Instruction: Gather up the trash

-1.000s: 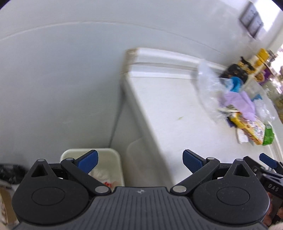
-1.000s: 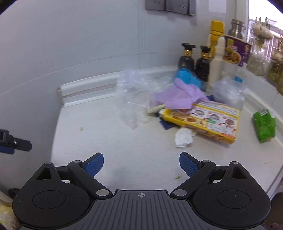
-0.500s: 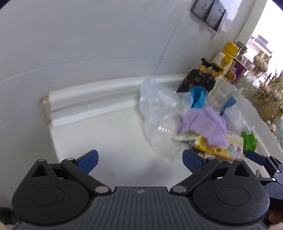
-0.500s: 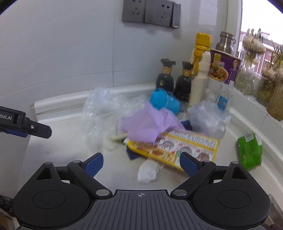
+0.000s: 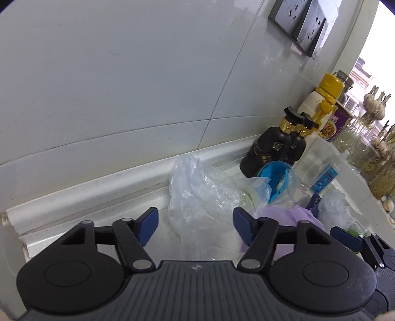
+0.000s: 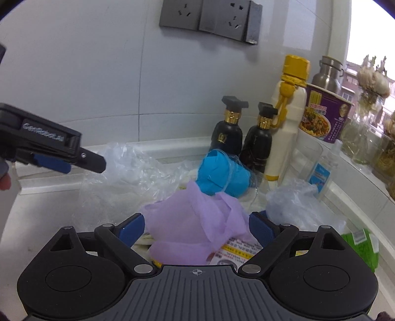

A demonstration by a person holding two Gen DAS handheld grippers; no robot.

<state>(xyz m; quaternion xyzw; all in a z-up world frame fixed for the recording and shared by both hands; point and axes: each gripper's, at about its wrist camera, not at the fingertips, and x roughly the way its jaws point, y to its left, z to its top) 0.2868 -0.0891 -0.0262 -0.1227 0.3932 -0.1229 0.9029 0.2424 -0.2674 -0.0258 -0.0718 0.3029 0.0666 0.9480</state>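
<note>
A pile of trash lies on the white counter. A crumpled clear plastic bag (image 5: 200, 197) sits between the open jaws of my left gripper (image 5: 195, 223); the bag also shows in the right wrist view (image 6: 128, 177). A purple cloth-like sheet (image 6: 195, 224) sits between the open jaws of my right gripper (image 6: 196, 229), over a yellow printed packet (image 6: 234, 249). A blue cup in clear wrap (image 6: 222, 176) lies behind it. A second clear bag (image 6: 296, 205) and a green packet (image 6: 363, 247) lie to the right. The left gripper shows at the left of the right wrist view (image 6: 74, 158).
Two black bottles (image 6: 229, 133), a cream bottle with yellow cap (image 6: 288, 128), a purple noodle cup (image 6: 323, 116), a steel flask (image 6: 328, 71) and glass jars (image 6: 360, 138) stand along the back wall and sill. Wall sockets (image 6: 209, 19) are above. The counter's left end (image 5: 14, 222) is near.
Both grippers have moved forward to the trash pile. The left view has swung from the bin and counter end to the clear bag. The purple sheet now lies between the right jaws.
</note>
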